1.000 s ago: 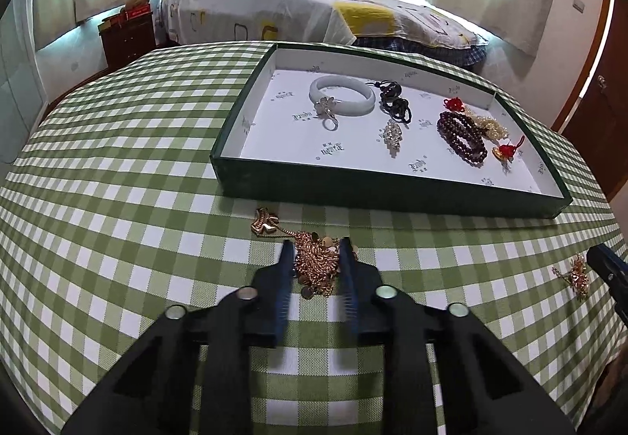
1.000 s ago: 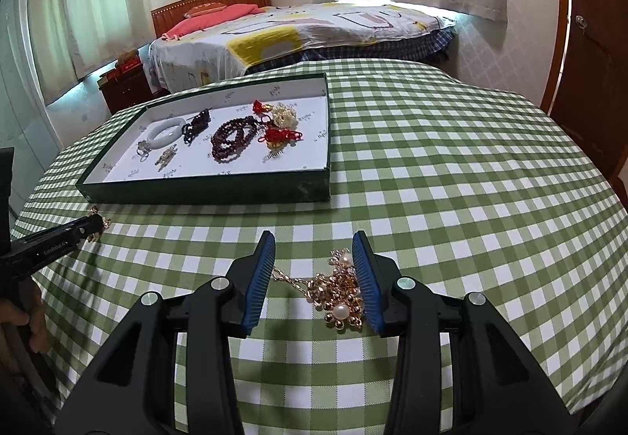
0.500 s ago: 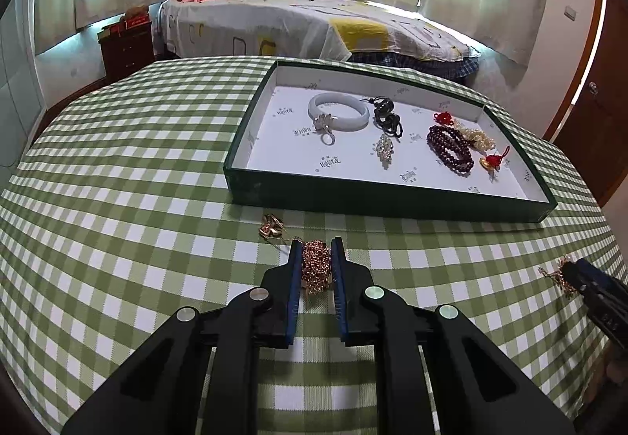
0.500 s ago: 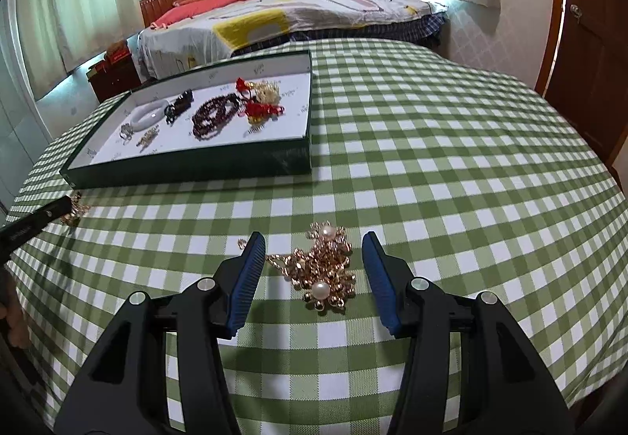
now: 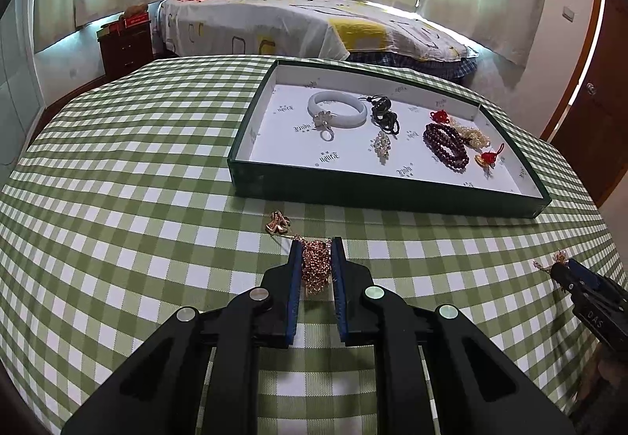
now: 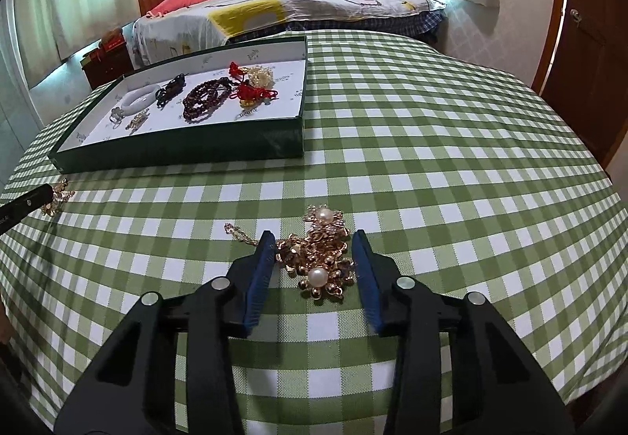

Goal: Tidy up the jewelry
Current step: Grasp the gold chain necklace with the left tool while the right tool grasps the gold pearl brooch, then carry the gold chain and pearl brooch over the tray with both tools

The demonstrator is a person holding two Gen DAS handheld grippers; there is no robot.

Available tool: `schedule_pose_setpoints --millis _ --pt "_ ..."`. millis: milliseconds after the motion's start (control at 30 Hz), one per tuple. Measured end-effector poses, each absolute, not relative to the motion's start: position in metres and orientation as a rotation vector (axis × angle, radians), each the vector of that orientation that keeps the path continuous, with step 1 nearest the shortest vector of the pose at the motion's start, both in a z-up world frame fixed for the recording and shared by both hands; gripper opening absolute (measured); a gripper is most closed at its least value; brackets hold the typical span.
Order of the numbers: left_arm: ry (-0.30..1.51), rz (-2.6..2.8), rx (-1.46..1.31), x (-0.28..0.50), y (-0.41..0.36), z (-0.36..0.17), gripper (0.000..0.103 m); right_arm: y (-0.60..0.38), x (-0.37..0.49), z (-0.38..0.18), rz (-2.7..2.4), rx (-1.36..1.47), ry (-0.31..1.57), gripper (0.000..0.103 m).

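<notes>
My left gripper [image 5: 316, 250] is shut on a bunched rose-gold chain necklace [image 5: 314, 265]; its pendant [image 5: 278, 223] trails to the front left over the green checked tablecloth. My right gripper [image 6: 313, 244] is open around a gold flower-and-pearl necklace [image 6: 318, 256] lying on the cloth, pads apart from it. A green tray with white lining [image 5: 251, 128] [image 6: 302, 101] holds a white bangle [image 5: 338, 108], black beads [image 5: 384, 113], a brooch [image 5: 382, 144], dark red beads [image 5: 445, 146] and red-tasselled pieces [image 5: 486, 158].
The round table drops away at its edges on every side. A bed [image 5: 298, 22] and a dark nightstand [image 5: 125, 42] stand beyond it. A wooden door [image 6: 585, 42] is at the right. The right gripper shows at the left view's right edge [image 5: 588, 289].
The left jaws closed on the chain necklace and drew back, lifting it. The right gripper shifted slightly and its jaws narrowed around the pearl necklace without gripping it.
</notes>
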State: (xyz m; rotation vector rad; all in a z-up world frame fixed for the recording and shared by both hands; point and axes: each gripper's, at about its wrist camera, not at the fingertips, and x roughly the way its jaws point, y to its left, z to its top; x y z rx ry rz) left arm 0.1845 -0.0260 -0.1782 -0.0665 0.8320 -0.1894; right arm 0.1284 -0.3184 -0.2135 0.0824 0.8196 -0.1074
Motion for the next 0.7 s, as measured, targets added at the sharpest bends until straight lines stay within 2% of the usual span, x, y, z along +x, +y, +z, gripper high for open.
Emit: schedule_pose_setpoints --millis 700 --pt "0.827 -0.189 -0.068 0.184 -0.025 -0.176 0.015 -0.307 0.125 -0.203 -0.065 0.079 0.783 0.039"
